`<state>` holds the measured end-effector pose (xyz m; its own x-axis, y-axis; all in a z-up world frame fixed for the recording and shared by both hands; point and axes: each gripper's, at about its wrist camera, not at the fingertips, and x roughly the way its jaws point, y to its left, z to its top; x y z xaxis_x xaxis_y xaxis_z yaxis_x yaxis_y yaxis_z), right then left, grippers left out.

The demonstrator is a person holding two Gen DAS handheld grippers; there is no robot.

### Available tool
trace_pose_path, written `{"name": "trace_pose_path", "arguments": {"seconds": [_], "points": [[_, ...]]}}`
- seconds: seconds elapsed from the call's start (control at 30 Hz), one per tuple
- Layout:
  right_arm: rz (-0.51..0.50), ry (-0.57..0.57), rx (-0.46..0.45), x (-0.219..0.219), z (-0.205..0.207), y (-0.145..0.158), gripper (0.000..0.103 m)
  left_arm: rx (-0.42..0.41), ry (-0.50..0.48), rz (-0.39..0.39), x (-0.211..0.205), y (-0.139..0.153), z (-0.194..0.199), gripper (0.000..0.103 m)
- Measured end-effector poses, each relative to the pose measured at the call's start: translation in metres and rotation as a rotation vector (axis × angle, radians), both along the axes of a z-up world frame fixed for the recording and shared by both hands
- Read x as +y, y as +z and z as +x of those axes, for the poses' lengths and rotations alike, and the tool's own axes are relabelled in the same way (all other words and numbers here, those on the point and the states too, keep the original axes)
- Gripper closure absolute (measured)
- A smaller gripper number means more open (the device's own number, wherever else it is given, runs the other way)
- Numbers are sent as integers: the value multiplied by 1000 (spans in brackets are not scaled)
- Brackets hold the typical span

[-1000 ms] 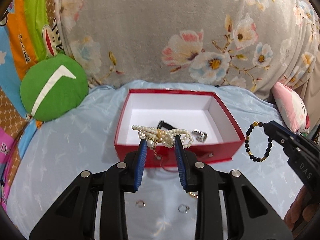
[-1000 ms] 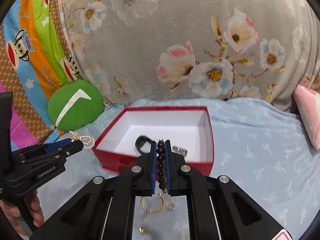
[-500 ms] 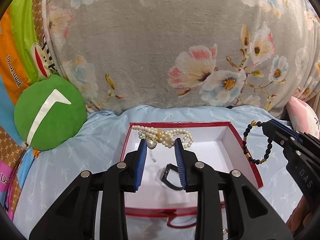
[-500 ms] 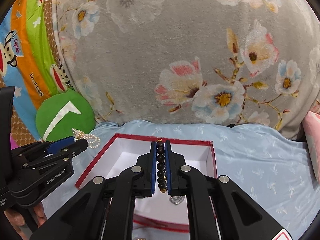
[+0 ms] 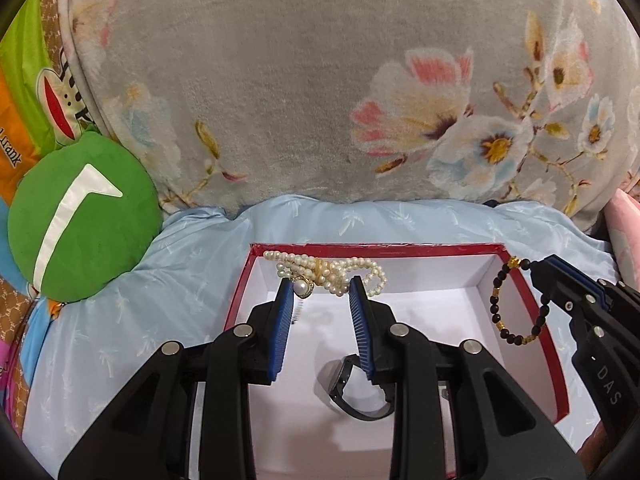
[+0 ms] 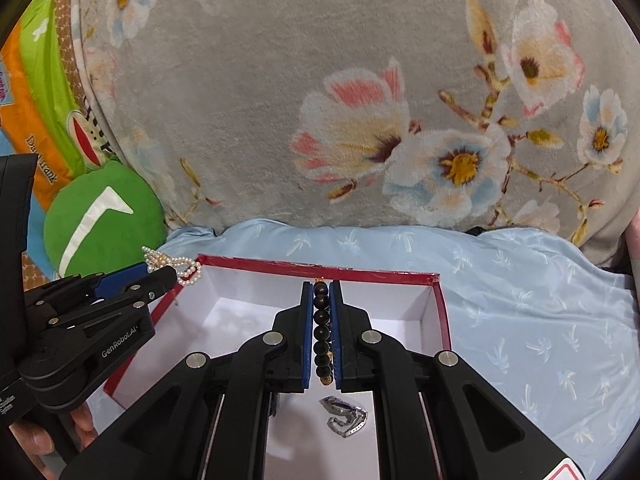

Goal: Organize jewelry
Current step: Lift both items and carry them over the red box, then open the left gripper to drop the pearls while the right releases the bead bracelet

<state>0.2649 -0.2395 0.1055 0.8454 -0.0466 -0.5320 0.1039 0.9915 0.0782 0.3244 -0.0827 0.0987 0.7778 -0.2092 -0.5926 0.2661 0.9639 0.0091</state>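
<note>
A red box with a white inside [image 5: 540, 344] [image 6: 438, 312] lies on the blue sheet. My left gripper [image 5: 322, 286] is shut on a pearl bracelet [image 5: 332, 272] and holds it over the box's far left part; the bracelet also shows in the right wrist view [image 6: 176, 266]. My right gripper [image 6: 321, 292] is shut on a black bead bracelet [image 6: 322, 332] over the box; it hangs as a loop over the box's right wall in the left wrist view [image 5: 516, 300]. A black watch [image 5: 360, 392] and a silver chain [image 6: 346, 416] lie in the box.
A grey floral blanket [image 5: 320, 100] rises behind the box. A green round cushion [image 5: 80, 216] [image 6: 100, 216] sits at the left, with colourful bedding [image 5: 24, 92] behind it. A pink pillow [image 5: 624, 216] is at the right edge.
Both grippers have moved forward with their bracelets, from in front of the box to over its inside. The rings on the sheet have dropped out of view.
</note>
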Motion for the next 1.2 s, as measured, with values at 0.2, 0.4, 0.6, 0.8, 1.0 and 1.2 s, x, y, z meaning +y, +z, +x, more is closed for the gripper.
{"name": "trace_pose_path", "arguments": {"seconds": [0.2, 0.4, 0.6, 0.8, 1.0, 1.2], "points": [[9, -11, 34, -8, 18, -16, 96, 34, 12, 12, -5, -18, 18, 75], [11, -16, 53, -12, 29, -27, 96, 51, 18, 25, -10, -29, 31, 75], [13, -7, 77, -10, 39, -37, 95, 71, 29, 15, -8, -37, 42, 72], [19, 3, 68, -8, 42, -41, 57, 59, 47, 19, -7, -40, 44, 32], [22, -8, 14, -8, 23, -25, 53, 49, 74, -44, 14, -22, 33, 25], [25, -17, -19, -8, -17, -6, 51, -1, 69, -37, 34, 0, -6, 19]]}}
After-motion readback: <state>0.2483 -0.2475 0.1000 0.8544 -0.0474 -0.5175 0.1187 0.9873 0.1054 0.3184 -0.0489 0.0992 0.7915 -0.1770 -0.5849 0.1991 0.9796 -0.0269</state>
